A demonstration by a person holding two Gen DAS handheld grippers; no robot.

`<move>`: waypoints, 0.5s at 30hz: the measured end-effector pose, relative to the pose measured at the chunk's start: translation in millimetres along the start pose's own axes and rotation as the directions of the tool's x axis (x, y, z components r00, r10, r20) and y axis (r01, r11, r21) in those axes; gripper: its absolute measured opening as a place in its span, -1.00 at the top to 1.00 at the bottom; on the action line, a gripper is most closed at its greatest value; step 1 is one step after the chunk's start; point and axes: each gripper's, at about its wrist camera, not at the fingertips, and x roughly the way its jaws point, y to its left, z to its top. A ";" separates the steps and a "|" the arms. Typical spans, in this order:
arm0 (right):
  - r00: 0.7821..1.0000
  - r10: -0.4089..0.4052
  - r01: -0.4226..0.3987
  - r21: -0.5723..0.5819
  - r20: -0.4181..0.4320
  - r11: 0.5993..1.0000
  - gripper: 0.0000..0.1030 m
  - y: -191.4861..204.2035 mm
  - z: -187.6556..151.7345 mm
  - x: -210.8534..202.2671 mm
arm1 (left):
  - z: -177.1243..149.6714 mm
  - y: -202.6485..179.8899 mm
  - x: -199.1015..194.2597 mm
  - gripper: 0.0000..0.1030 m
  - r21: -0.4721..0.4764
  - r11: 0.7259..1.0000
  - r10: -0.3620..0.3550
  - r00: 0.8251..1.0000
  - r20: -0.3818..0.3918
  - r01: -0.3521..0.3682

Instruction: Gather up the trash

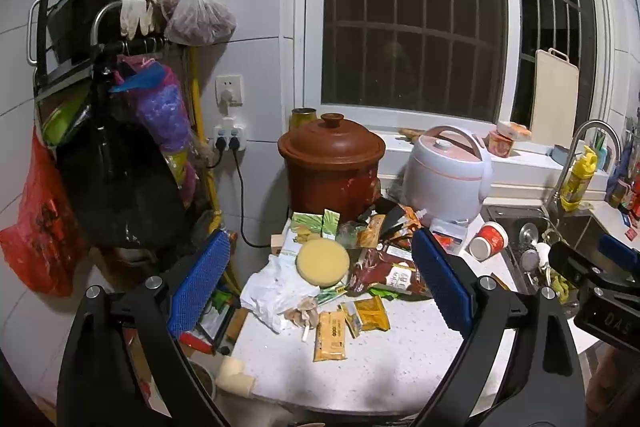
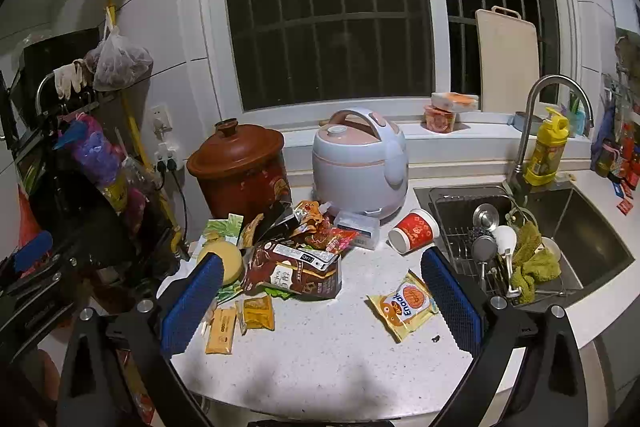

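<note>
A white speckled stone countertop (image 2: 340, 347) carries a brown lidded clay pot (image 2: 240, 167) and a pale pink-and-white rice cooker (image 2: 360, 163) near the window. In front of them lies a heap of torn snack wrappers (image 2: 296, 259), topped by a brown crumpled bag, with a round yellow sponge (image 1: 322, 262) beside it. The left gripper (image 1: 320, 291) hangs released, fingers wide, the heap framed between them and beyond the tips. The right gripper (image 2: 320, 303) is likewise spread, empty; a yellow printed packet (image 2: 404, 307) lies just inside its right finger.
</note>
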 end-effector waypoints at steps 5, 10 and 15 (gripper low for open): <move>1.000 0.010 -0.010 -0.007 -0.020 1.000 -0.90 0.9 -2.7 0.5 | -1.1 -1.2 0.2 -0.74 0.007 1.000 -0.007 1.000 -0.005 0.007; 1.000 0.009 -0.010 -0.022 -0.030 1.000 -0.90 2.7 -6.0 0.3 | -3.0 -1.2 -0.4 -0.74 0.008 1.000 -0.013 1.000 -0.010 0.013; 0.999 0.005 -0.006 -0.014 -0.036 1.000 -0.90 1.6 -8.2 -0.7 | -5.7 -0.8 -0.3 -0.74 0.010 1.000 -0.020 1.000 -0.019 0.020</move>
